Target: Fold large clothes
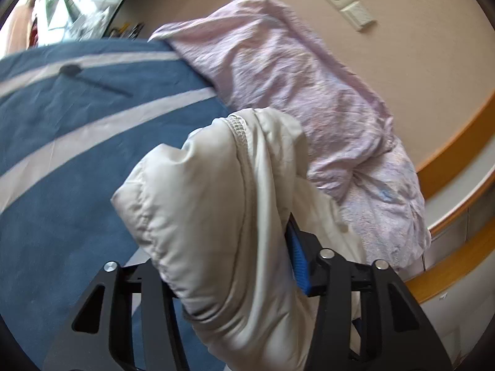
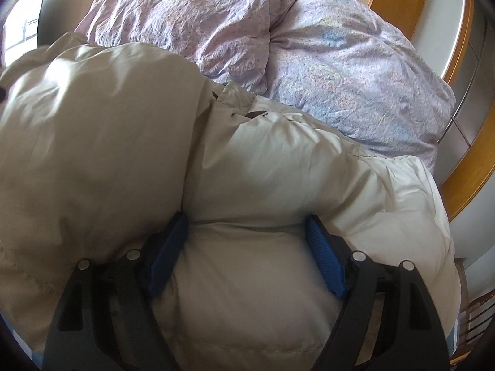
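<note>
A cream padded jacket fills the lower middle of the left wrist view. My left gripper is shut on a thick fold of it and holds it above the blue bed; only the right blue pad shows, the left one is hidden by cloth. In the right wrist view the same jacket bulges across the frame. My right gripper has its blue pads set wide, pressing on a puffy section of the jacket between them.
A pink-lilac duvet is heaped behind the jacket, also in the right wrist view. The bed has a blue cover with white stripes with a dark thin object on it. A wooden bed frame and a beige wall with sockets lie beyond.
</note>
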